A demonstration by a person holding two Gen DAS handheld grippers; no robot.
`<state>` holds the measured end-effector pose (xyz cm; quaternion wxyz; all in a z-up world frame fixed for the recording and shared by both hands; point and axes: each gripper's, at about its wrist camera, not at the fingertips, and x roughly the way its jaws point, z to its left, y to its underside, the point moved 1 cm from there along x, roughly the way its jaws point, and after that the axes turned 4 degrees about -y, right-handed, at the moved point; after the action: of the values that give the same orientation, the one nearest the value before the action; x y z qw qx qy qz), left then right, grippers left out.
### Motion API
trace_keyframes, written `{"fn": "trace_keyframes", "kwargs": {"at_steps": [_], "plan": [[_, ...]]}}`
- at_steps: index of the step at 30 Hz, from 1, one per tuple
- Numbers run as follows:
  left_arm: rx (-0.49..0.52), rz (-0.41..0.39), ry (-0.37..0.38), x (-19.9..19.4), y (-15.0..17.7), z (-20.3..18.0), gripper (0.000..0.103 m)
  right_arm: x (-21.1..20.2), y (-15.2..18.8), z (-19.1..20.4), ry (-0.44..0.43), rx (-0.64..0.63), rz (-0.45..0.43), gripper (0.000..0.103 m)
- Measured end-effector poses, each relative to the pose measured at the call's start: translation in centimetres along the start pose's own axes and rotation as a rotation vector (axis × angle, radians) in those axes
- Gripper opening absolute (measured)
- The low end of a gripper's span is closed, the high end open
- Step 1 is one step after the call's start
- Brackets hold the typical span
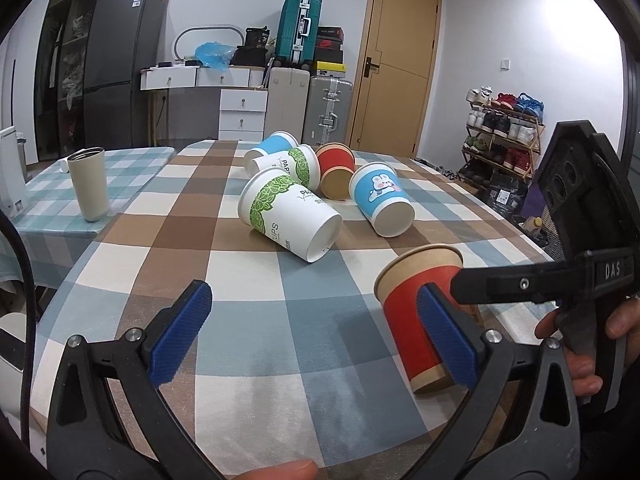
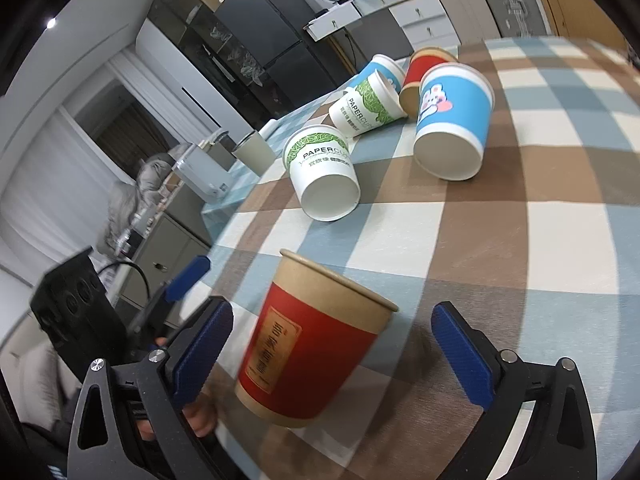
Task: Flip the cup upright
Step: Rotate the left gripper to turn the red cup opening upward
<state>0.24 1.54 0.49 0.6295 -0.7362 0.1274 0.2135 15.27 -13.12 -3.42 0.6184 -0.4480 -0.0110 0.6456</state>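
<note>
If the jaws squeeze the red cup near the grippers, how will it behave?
The red cup looks like thin paper, so it probably dents under a hard squeeze. It seems empty, likely very light. Its tapered round wall may let it tip or roll on the checked tablecloth.

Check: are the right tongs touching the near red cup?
Apart. In the right wrist view the red cup stands between the open right tongs, with tablecloth showing between it and each blue pad.

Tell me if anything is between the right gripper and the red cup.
Nothing visible is. The red cup already sits between the open jaws of the right gripper. The other cups lie farther back on the table, clear of it.
</note>
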Motion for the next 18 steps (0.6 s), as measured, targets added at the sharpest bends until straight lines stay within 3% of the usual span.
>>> {"fn": "trace_keyframes", "kwargs": {"at_steps": [8,18], "plan": [[-0.008,0.001,-0.010,0.2,0.1,0.3,0.102,0.9,-0.5,-1.1,-0.090,0.097,0.041,0.089],[0.014,0.002,-0.009,0.4,0.2,0.1,0.102,0.9,-0.4,-2.6,-0.174,0.176,0.053,0.069]]}}
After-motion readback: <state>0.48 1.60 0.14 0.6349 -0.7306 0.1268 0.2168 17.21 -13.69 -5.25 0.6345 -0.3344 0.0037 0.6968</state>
